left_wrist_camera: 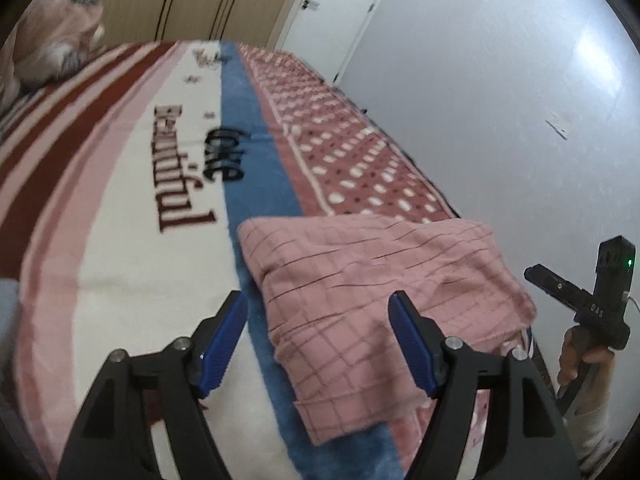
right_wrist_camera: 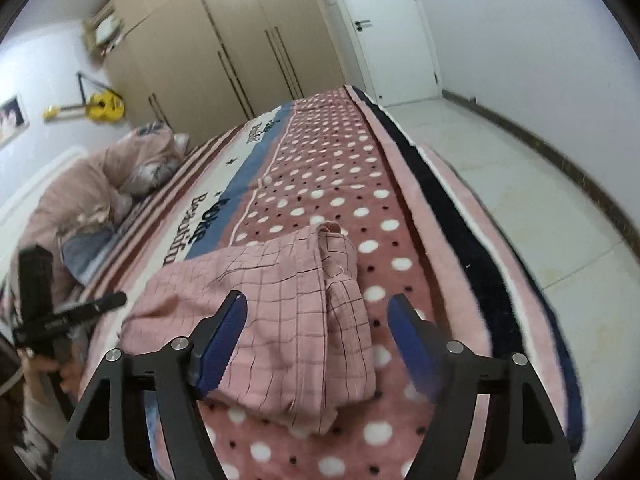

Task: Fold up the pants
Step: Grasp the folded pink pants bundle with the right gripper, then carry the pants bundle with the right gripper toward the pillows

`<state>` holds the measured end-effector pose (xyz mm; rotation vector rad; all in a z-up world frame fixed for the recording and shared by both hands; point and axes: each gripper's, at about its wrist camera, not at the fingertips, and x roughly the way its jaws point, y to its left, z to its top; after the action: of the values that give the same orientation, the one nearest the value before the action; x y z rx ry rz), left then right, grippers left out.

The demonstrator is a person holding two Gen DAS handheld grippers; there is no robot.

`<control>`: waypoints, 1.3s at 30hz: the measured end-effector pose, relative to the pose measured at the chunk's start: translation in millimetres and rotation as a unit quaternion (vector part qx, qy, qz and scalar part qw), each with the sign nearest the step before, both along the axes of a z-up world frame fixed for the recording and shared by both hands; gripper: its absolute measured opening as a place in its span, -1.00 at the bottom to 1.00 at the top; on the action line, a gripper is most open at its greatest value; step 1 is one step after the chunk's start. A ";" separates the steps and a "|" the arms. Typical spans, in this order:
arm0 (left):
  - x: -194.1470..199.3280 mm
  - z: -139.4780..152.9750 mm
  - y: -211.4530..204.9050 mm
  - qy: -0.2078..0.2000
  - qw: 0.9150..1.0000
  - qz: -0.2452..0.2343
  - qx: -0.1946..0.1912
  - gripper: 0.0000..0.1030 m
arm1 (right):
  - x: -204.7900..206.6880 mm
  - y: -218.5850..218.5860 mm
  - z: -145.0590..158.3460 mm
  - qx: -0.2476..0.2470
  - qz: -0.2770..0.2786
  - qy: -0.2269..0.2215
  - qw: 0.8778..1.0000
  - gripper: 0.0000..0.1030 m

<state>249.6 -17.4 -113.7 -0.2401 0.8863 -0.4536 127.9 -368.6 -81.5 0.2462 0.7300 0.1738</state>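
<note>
The pink checked pants [left_wrist_camera: 372, 304] lie folded on the blanket [left_wrist_camera: 132, 216], with the left gripper [left_wrist_camera: 318, 344] and right gripper [right_wrist_camera: 318, 344] both spread wide, holding nothing.

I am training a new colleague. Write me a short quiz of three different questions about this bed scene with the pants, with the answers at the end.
1. True or false: the left tool is shut on the pink checked pants.
2. Multiple choice: the pants lie on A) the floor, B) the patterned blanket, C) a chair.
3. Fill in: in the right wrist view, a yellow ____ hangs on the wall.

Key:
1. False. Both the left tool and the right tool are open and hold nothing.
2. B. The pants lie there as a folded bundle.
3. Guitar.
</note>
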 end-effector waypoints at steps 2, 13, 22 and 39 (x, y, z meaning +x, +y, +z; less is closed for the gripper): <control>5.3 -11.2 -0.1 0.019 1.000 -0.007 -0.015 0.34 | 11.6 -1.8 -16.1 0.014 0.007 0.022 1.000 0.35; 15.5 -46.0 0.3 0.086 0.990 -0.031 -0.105 -0.23 | 25.8 -8.6 -64.4 0.091 0.037 0.073 0.992 0.03; 1.4 -19.4 -6.7 0.042 0.997 -0.036 -0.061 -0.47 | 15.6 1.3 -54.7 0.097 0.042 0.053 0.993 -0.62; -75.0 57.5 74.8 -0.063 0.998 0.018 -0.014 -0.51 | -11.8 95.2 19.1 0.071 0.100 -0.005 0.992 -0.69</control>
<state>174.6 57.4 -56.2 -0.2506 0.7510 -0.4434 116.0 -273.5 -62.4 0.3079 0.7327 0.4174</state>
